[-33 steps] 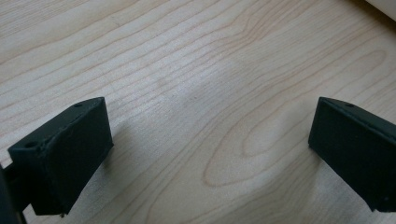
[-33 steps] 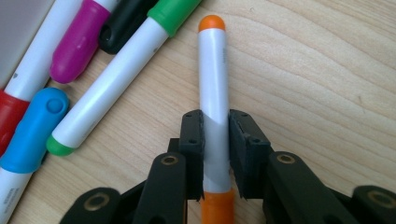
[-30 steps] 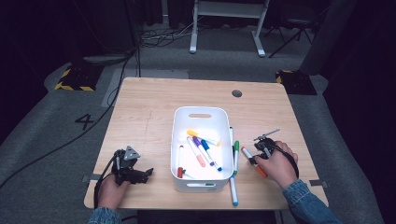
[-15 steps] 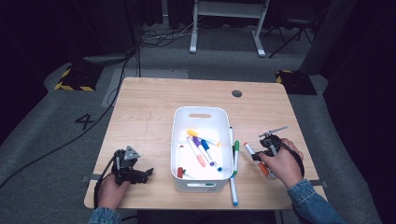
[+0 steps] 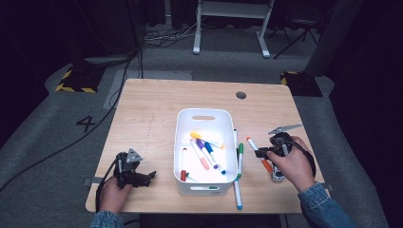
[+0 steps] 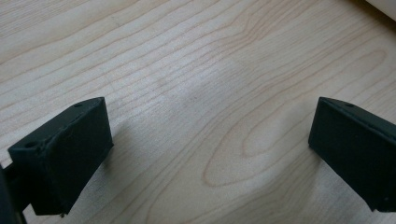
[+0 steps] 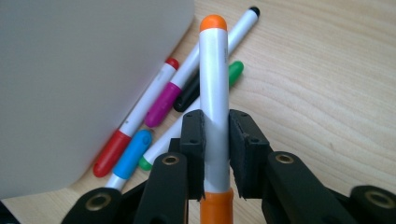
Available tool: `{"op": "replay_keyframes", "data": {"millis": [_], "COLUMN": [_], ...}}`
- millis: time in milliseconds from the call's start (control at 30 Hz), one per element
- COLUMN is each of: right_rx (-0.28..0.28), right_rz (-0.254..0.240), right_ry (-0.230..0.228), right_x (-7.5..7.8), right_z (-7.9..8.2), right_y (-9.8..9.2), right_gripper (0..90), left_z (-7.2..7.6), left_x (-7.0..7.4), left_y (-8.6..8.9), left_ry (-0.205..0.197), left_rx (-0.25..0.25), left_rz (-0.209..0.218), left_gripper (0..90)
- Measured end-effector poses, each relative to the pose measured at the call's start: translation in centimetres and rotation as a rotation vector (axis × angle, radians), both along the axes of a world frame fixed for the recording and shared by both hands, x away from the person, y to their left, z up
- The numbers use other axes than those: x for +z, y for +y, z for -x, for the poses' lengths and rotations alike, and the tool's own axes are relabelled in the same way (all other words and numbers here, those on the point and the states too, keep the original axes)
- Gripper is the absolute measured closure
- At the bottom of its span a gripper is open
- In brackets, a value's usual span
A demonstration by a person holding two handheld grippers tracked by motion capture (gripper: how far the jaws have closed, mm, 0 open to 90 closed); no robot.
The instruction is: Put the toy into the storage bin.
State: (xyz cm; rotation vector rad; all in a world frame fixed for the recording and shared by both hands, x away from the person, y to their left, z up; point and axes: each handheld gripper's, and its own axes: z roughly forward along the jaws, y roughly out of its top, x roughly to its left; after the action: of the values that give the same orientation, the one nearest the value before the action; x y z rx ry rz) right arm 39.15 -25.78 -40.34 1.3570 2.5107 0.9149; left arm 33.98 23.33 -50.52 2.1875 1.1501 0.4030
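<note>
Pinching an orange-capped marker (image 7: 214, 93) across its white barrel, the right gripper (image 7: 215, 140) has both pads pressed on it; the marker runs lengthwise out between the jaws, orange cap at the far end, orange band at the near end. In the high view the right gripper (image 5: 264, 153) sits right of the white bin (image 5: 205, 116), over the table (image 5: 152, 109), with the orange marker (image 5: 259, 154) slanting through it, lifted off the wood.

Left gripper (image 5: 151, 175): near left part of the table, well apart from the bin. In the left gripper view its jaws stand spread wide with bare wood grain (image 6: 201, 93) between them, nothing held.

Loose markers between bin and right gripper: a green-capped one (image 5: 240, 159) lying just beside the bin's right wall, a blue-capped one (image 5: 236, 197) nearer the front edge. The right gripper view shows the same cluster under the held marker: red-ended (image 7: 140, 119), blue cap (image 7: 133, 154), magenta band (image 7: 163, 102), green end (image 7: 234, 71), black-tipped (image 7: 247, 18), all hard against the bin wall (image 7: 70, 70).

Inside the bin: several markers, among them yellow (image 5: 196, 136), purple (image 5: 201, 144), pink (image 5: 201, 160) and red (image 5: 183, 172).
</note>
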Motion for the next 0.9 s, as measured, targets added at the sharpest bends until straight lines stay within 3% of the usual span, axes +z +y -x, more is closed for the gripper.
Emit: {"op": "replay_keyframes", "data": {"millis": [300,633,900], "right_rx": [0.039,0.14,0.207], "right_rz": [-0.026,-0.049,-0.06], "right_ry": [-0.03,-0.079,-0.087], "right_x": [2.1,5.1,6.6], "right_z": [0.8,2.3,2.8], "right_y": [0.8,3.1,5.1], "right_gripper": [76.9,76.9,76.9], "left_z": [0.0,0.0,0.0], "left_x": [0.0,0.0,0.0], "left_y": [0.0,0.0,0.0], "left_ry": [-0.002,-0.001,-0.002], "left_rx": [0.001,0.004,0.004], "left_rz": [0.001,-0.002,-0.002], "left_gripper": [0.0,0.0,0.0]}}
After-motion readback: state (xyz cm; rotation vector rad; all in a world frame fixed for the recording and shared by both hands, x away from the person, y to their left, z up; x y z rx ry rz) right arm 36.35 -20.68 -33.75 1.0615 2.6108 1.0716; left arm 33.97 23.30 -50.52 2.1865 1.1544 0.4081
